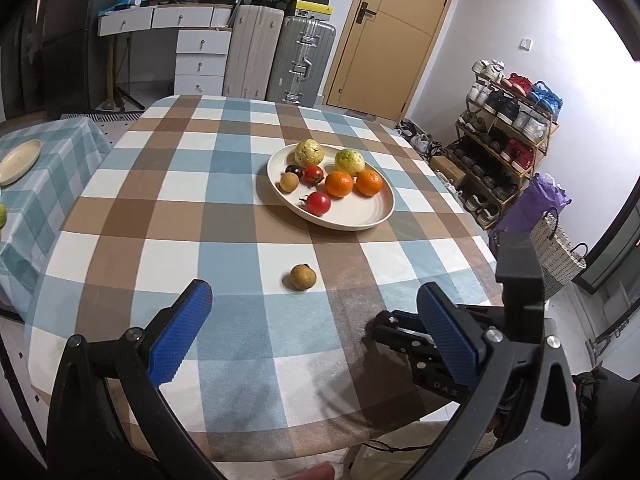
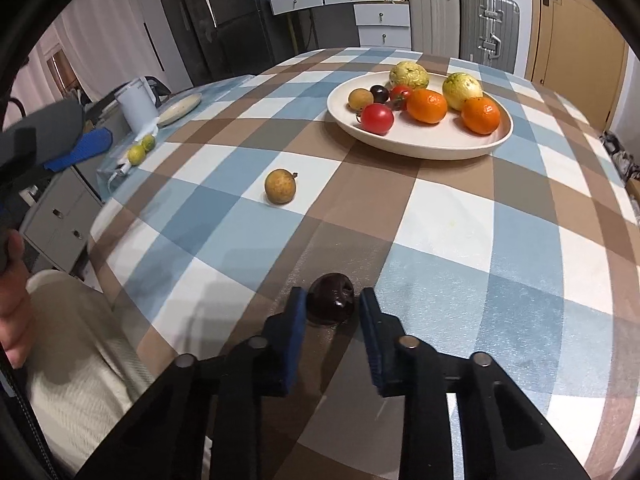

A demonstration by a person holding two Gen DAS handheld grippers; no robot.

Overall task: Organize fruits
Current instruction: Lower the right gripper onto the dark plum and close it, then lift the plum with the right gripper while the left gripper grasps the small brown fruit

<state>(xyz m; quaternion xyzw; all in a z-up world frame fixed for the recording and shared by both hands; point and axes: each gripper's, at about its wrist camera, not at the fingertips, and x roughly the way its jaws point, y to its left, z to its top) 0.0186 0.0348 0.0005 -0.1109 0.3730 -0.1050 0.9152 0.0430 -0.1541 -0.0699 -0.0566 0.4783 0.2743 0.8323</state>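
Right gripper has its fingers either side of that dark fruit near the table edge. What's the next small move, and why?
Probably close the right gripper on the dark fruit. The fruit sits on the cloth between the blue pads, which look slightly apart from it, so nothing is gripped yet. Once held, it could join the others on the plate.

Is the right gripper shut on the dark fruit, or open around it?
Open. The right gripper brackets the dark fruit, which sits on the tablecloth; a gap shows beside its right finger. Left-side contact: cannot tell.
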